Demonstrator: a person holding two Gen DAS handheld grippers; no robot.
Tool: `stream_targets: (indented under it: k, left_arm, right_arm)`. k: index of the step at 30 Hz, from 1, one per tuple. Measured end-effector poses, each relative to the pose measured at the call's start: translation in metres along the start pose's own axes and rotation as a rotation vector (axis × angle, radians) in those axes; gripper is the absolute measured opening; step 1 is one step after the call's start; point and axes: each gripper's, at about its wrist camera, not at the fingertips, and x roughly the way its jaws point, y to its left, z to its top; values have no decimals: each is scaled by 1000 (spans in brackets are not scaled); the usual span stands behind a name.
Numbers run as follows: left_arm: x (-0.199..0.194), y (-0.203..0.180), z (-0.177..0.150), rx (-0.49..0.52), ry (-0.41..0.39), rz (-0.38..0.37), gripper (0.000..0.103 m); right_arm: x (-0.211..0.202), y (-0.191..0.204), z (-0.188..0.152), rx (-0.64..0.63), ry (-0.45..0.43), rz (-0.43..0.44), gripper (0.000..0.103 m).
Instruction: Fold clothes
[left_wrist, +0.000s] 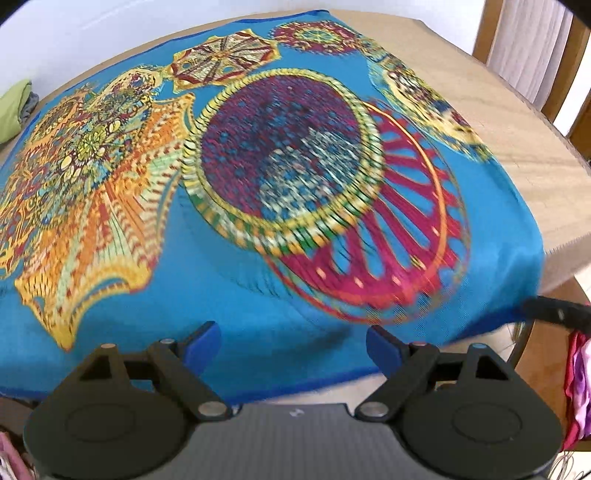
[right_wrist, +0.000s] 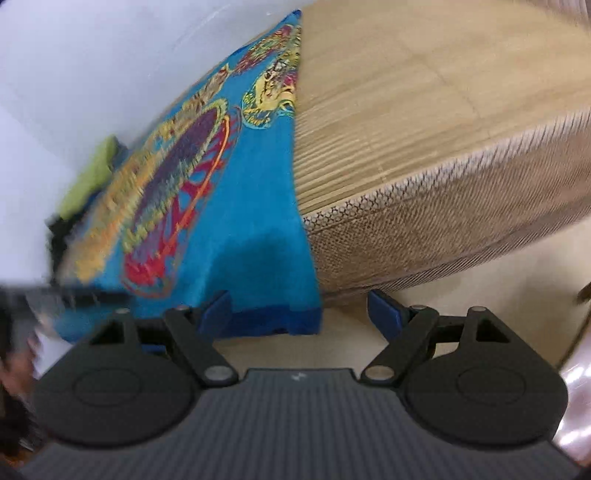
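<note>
A bright blue scarf (left_wrist: 236, 280) with round purple, red and yellow patterns lies spread flat on a bed covered by a tan woven mat (left_wrist: 517, 147). Its near edge hangs over the bed's front. My left gripper (left_wrist: 293, 347) hovers open just above that near edge, with nothing between its blue pads. In the right wrist view the same scarf (right_wrist: 255, 206) drapes over the bed's side, its dark blue hem low down. My right gripper (right_wrist: 299, 310) is open by the scarf's lower right corner. The left blue pad (right_wrist: 216, 308) overlaps the hem.
A green garment (left_wrist: 13, 110) lies at the bed's far left by the white wall. A wooden chair frame (left_wrist: 532, 55) stands at the back right. Pink clothes (left_wrist: 578, 384) hang at the right edge. The mat's bare part (right_wrist: 424, 92) spreads right of the scarf; pale floor (right_wrist: 498, 266) lies below.
</note>
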Motion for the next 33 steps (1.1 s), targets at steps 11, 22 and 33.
stream_targets:
  k: [11,22,33]
  left_arm:
    - [-47,-96,-40,162,-202,-66,87]
    - [-42,-203,-25,394,-416,53,88]
    - [-45,-171,16,221,-414,-16,1]
  right_arm:
    - [-19,-14,4,140,69,231,4]
    - [-53,18,45,158,131,363,4]
    - [-76,44,74,-105,133,278,8]
